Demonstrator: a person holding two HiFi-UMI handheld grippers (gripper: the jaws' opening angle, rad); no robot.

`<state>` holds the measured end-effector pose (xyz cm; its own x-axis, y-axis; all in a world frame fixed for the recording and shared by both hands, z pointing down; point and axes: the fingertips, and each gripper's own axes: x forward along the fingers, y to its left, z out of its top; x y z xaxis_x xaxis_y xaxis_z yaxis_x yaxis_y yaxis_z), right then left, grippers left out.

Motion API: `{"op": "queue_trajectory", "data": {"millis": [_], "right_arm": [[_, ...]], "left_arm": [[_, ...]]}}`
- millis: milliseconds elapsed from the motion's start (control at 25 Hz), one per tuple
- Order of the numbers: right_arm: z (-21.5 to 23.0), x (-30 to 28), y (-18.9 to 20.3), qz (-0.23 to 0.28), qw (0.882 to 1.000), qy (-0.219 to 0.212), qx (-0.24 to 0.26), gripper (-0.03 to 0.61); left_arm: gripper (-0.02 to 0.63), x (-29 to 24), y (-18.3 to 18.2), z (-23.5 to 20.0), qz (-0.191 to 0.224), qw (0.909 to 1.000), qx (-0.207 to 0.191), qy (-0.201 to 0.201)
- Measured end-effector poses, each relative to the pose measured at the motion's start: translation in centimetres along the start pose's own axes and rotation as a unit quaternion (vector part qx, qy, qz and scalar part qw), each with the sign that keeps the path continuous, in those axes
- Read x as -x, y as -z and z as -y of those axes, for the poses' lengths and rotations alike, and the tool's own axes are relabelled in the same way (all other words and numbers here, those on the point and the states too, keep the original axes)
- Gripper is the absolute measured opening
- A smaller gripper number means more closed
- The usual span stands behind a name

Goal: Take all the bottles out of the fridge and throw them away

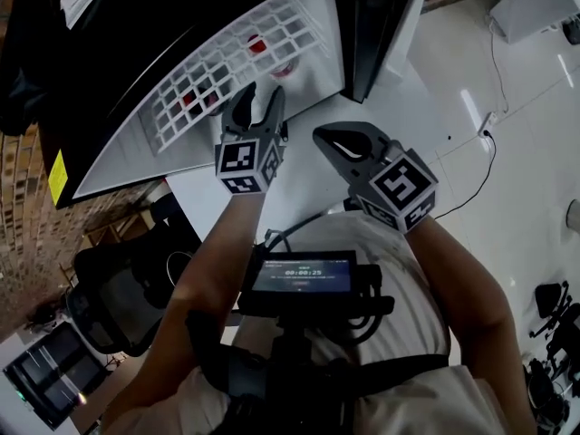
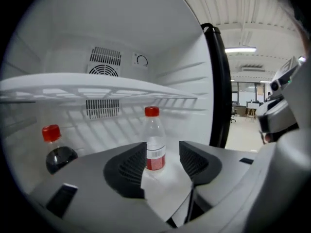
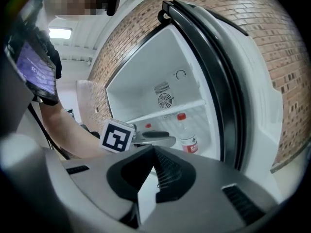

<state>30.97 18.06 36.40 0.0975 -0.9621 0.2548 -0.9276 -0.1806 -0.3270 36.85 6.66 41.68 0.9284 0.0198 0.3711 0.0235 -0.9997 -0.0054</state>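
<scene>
Left gripper (image 2: 159,154), jaws apart and empty: clear red-capped bottle (image 2: 154,140) upright straight ahead inside the fridge (image 2: 184,28), probably light, smooth, squashy plastic, best gripped at the label; right gripper (image 3: 154,164) clenched, empty.

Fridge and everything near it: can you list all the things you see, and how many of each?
Fridge: one, white inside, black edge, standing open.
Wire shelf: one, white, across the inside.
Clear bottle: one, red cap and label, upright below the shelf.
Dark bottle: one, red cap, left of the clear one.
Fan vent: one, grey, back wall.
Brick wall: one, brown, beside the fridge.
Chair: one, black, on the person's left.
Screen: one, black, at the person's chest.
Left gripper: one, grey, open, at the fridge opening.
Right gripper: one, grey, shut, empty.
</scene>
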Motion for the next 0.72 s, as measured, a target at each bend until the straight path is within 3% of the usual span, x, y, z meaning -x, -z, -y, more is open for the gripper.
{"op": "queue_trajectory", "data": {"millis": [120,360,720], "right_arm": [[0.5,0.5,0.4,-0.005,1.000,0.008,-0.005,0.005],[1.0,1.4,1.1,-0.019,1.000,0.017,-0.004,0.005],[1.3,2.4,2.8,-0.040,0.999,0.022,-0.015,0.005]], "left_arm": [[0.291,-2.2,0.2,-0.7,-0.010,0.9999,-0.008,-0.006],[0.350,-5.6,1.4,-1.6,-0.026,0.9993,-0.024,-0.009],[0.362,-8.1,1.3,-2.8,-0.009,0.9992,-0.034,-0.019]]}}
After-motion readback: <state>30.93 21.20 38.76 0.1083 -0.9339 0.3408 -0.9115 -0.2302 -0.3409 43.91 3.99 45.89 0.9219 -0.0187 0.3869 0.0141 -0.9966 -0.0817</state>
